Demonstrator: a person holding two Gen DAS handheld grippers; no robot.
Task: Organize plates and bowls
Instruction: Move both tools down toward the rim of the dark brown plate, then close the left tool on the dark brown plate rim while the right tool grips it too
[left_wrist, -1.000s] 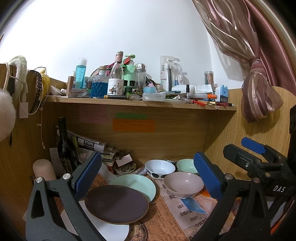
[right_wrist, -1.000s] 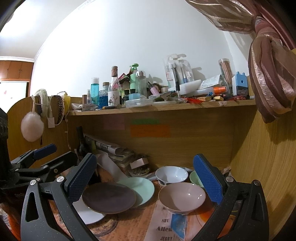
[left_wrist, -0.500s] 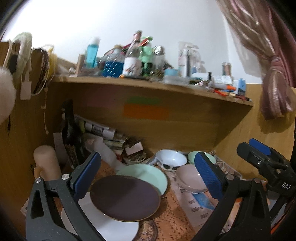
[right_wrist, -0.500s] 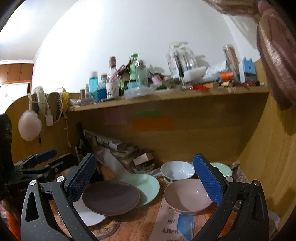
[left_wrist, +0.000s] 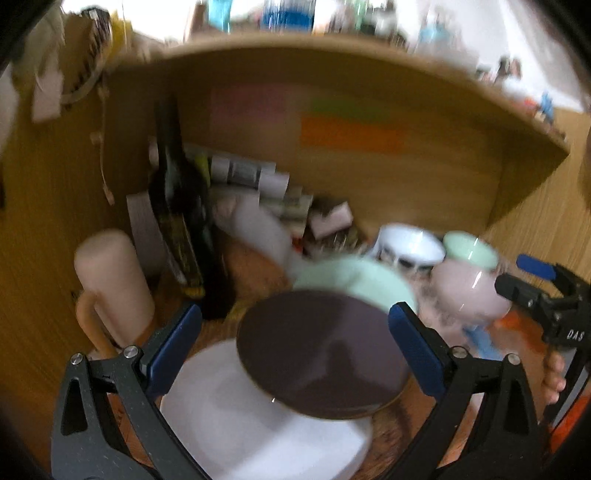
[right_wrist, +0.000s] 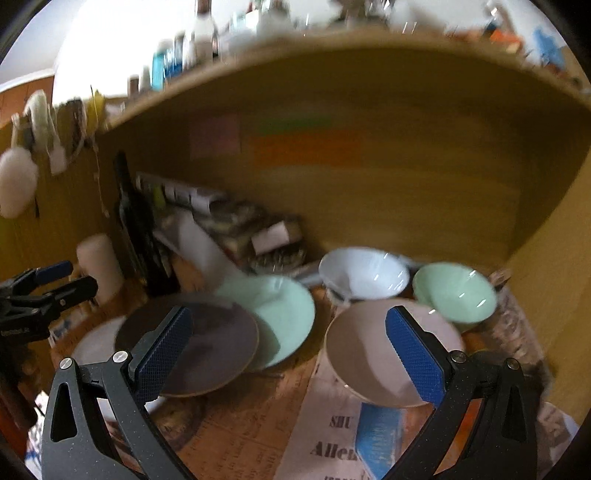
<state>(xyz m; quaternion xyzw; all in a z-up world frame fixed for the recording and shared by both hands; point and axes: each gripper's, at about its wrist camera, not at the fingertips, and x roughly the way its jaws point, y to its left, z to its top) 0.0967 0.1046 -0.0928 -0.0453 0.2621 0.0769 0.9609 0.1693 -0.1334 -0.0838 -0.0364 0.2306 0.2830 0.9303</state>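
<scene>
Your left gripper (left_wrist: 295, 343) points down and forward at the plates, its blue pads spread wide with nothing between them. In the right wrist view it shows at the left edge of the worktop (right_wrist: 255, 417) as a dark clamp body (right_wrist: 40, 295).

At the left rear corner of the worktop stand a pale cylinder (left_wrist: 112, 280) and a dark bottle (left_wrist: 181, 206). Both views are motion-blurred, so fine detail there is not readable.

The plates lie at the left front of the worktop as an overlapping row. The white plate (left_wrist: 236, 424) is lowest and nearest the front edge. The dark brown plate (left_wrist: 321, 354) rests on it, directly between your left gripper's pads in the left wrist view. The mint plate (right_wrist: 284, 314) lies partly under the brown plate's far right edge.

Your right gripper (right_wrist: 288, 343) is also angled down and spread wide, holding nothing. Its right pad overlaps the pink bowl (right_wrist: 369, 354) in the view; contact cannot be confirmed. The pink bowl sits right of the plates on printed newspaper (right_wrist: 332, 435).

Behind the pink bowl, toward the back edge, stand the white bowl (right_wrist: 364, 273) and, to its right near the side wall, the mint bowl (right_wrist: 454, 291).

In the left wrist view, a finger of your right hand (left_wrist: 552, 376) shows on the right gripper's handle.
</scene>
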